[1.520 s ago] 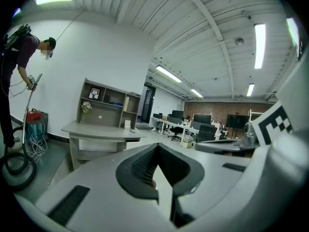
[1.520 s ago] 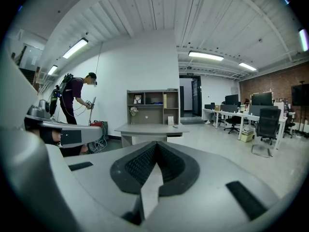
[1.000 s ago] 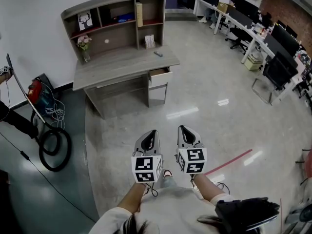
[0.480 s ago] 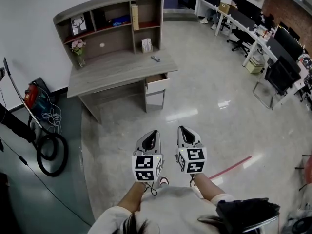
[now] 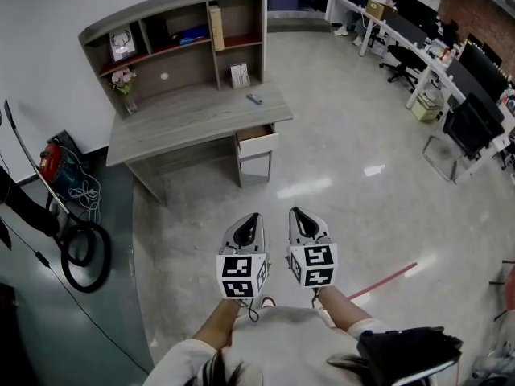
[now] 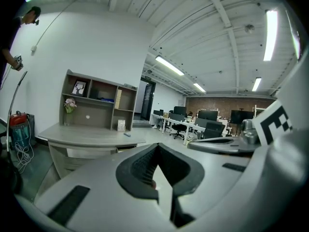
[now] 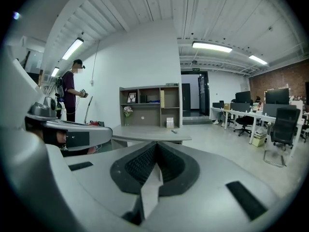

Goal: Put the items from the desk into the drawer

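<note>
Left gripper and right gripper: both clenched empty, carried side by side well apart from the desk, presumably for the approach; small dark item, possibly a pen, on the desktop near the drawer, part-open, contents unseen.

Desk far ahead, shelf unit on its far edge, drawer at its right end; vacuum on floor left of desk.

Matt wood-grain desk, glossy floor
</note>
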Available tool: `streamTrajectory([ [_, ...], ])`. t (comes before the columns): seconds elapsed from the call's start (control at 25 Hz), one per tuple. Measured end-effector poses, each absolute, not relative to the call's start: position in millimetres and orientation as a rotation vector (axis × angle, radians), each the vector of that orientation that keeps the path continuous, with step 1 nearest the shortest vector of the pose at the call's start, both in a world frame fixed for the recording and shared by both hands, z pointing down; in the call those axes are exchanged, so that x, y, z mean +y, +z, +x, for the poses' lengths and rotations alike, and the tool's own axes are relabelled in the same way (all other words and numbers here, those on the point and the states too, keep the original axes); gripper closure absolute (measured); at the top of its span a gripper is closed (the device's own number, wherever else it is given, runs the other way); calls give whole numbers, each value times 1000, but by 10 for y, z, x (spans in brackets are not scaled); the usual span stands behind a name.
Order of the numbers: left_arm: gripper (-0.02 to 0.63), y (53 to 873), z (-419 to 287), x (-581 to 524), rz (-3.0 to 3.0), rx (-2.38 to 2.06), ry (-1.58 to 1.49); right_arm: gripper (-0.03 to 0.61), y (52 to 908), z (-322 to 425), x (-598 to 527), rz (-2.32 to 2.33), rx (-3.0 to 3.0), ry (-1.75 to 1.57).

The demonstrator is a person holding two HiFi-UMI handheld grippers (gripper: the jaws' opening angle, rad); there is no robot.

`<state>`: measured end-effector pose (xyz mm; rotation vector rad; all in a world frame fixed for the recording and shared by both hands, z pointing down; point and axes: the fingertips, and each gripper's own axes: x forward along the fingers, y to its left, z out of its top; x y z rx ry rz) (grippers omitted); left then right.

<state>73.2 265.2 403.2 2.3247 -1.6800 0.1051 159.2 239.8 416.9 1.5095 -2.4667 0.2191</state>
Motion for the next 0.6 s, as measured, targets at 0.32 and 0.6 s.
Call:
streamTrajectory([
  [0.32,615,4081,757,2420,2307,-1696,128,580,4206,1679,2123,1501,-2465,240],
  [0.6,615,4121,740,2234,2299,-1696,133,578,4267,1678,1950,1483,-2456,249],
])
